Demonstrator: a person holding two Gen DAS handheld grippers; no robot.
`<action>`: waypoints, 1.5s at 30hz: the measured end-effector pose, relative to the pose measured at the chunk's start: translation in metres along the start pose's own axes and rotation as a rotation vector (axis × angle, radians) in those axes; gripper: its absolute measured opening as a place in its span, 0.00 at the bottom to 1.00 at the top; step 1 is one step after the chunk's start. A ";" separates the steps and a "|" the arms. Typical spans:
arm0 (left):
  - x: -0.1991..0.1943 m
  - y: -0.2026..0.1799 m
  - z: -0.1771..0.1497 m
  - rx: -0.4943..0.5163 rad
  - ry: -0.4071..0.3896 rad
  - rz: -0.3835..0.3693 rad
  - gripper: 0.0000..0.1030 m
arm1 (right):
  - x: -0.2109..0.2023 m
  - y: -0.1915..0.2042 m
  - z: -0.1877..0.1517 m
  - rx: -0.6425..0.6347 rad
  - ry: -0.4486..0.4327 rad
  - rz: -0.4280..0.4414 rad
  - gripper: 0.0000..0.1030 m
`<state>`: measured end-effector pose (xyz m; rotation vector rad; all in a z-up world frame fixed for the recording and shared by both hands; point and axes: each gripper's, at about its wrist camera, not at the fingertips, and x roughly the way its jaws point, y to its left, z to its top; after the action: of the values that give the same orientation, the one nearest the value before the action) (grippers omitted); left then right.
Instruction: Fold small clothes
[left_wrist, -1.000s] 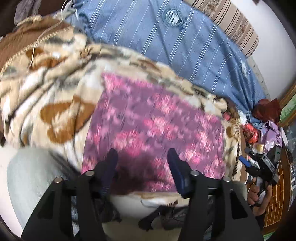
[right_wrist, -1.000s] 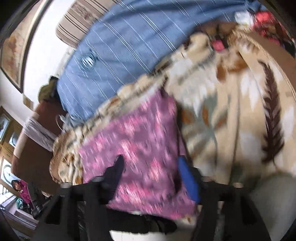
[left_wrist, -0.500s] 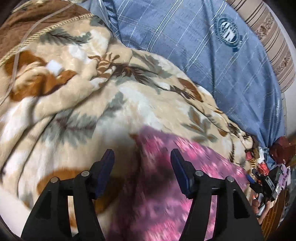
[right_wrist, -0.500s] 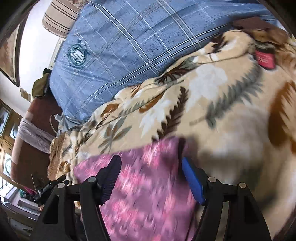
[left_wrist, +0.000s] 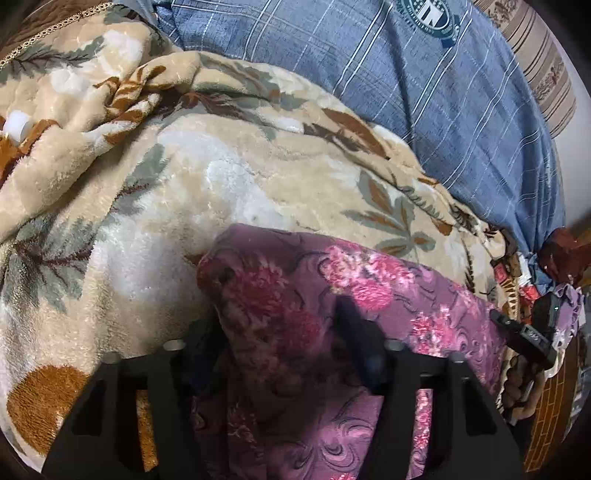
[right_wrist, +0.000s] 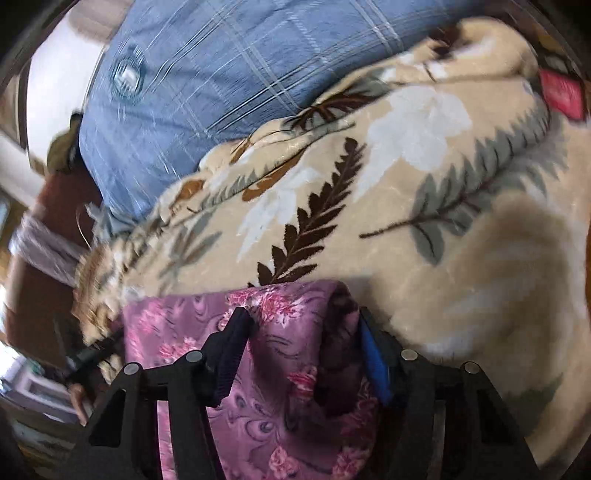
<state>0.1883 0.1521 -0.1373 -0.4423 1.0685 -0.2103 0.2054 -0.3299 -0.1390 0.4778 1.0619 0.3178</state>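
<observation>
- Purple flowered cloth (left_wrist: 369, 295) lies on a beige leaf-print blanket (left_wrist: 240, 177), w/ a blue striped cover (left_wrist: 443, 92) beyond it.
- Left gripper (left_wrist: 277, 332): jaws closing, partway open. Cloth's folded left corner sits between the fingers; right finger lies on top of the fabric, left finger at the cloth's edge beside the blanket. Can't tell if the pads are pressing yet.
- Right gripper (right_wrist: 299, 332): jaws closing, also partway open. Cloth's right folded edge (right_wrist: 332, 314) bunches up between the fingers; blue-padded finger just beside the fold, other finger on top of the cloth.
- Each gripper is at one far corner of the cloth; the rest of the fabric runs back under the tools.
</observation>
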 end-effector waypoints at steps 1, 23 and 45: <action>-0.001 0.001 0.000 -0.008 0.000 -0.017 0.40 | 0.000 0.003 -0.001 -0.015 0.001 -0.016 0.50; -0.072 -0.033 0.027 0.024 -0.174 -0.155 0.07 | -0.074 0.041 0.004 -0.053 -0.124 0.046 0.13; 0.059 -0.038 0.135 0.127 -0.051 0.068 0.54 | 0.006 -0.022 0.116 0.148 -0.225 -0.188 0.35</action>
<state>0.3366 0.1292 -0.1121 -0.2947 1.0126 -0.2043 0.3112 -0.3716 -0.1084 0.5287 0.9058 0.0177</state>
